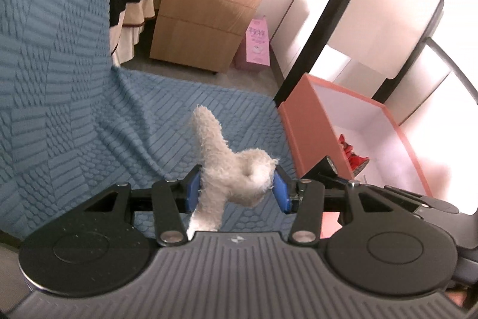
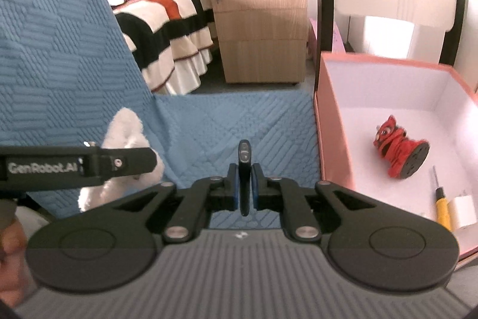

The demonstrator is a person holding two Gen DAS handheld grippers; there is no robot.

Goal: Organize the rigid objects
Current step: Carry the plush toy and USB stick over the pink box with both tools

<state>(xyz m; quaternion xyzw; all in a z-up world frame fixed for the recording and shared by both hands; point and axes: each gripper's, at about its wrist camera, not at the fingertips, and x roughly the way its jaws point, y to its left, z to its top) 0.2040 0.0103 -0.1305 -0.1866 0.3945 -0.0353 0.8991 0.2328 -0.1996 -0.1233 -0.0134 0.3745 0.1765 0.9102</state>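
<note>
My left gripper [image 1: 237, 187] is shut on a fluffy cream plush toy [image 1: 230, 166], whose tail-like end sticks up above the blue sofa cover [image 1: 149, 115]. The same plush toy [image 2: 125, 139] shows white at the left of the right wrist view, behind the left gripper's finger [image 2: 119, 162]. My right gripper [image 2: 245, 184] is shut on a slim black remote-like device [image 2: 244, 160], held upright between the blue pads. To the right stands an open pink box [image 2: 331, 121] with a white inside. It holds a red figurine [image 2: 397, 151], a yellow-handled tool [image 2: 440, 199] and a white block [image 2: 463, 207].
A wooden drawer cabinet [image 2: 263, 29] stands behind the sofa, beside a bed with a striped cover [image 2: 161, 20]. A pink bag [image 1: 257, 41] rests against the cabinet. A white shelf with black frame [image 1: 388, 5] rises behind the box. A hand [image 2: 10, 244] shows at the left edge.
</note>
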